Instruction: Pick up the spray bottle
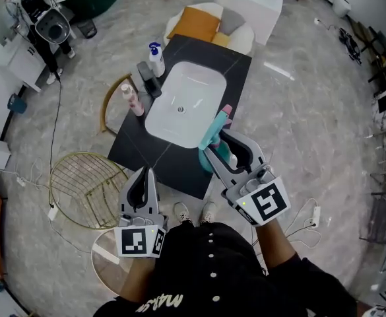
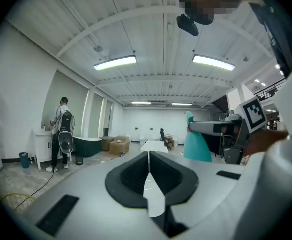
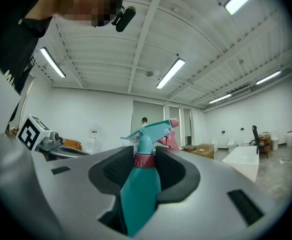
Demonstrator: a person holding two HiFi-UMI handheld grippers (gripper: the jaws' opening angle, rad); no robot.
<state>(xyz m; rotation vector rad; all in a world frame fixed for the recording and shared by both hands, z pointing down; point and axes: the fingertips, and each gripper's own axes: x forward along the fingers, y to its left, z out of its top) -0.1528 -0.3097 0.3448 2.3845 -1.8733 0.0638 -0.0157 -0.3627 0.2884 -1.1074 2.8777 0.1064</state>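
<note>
Counter [image 1: 235, 68] lies below and ahead of both grippers. The right gripper [image 3: 146, 159] is clamped on the neck of the spray bottle [image 3: 142, 189]. The bottle's long axis runs along the jaws, body toward the handle, trigger head past the tips. The left gripper [image 2: 149, 165], beside it, has its jaws together and is empty.

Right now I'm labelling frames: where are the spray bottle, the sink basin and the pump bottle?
spray bottle [image 3: 139, 193]: right gripper view, teal body.
sink basin [image 1: 199, 84]: head view, bare white bowl.
pump bottle [image 1: 157, 63]: head view, white body.
</note>
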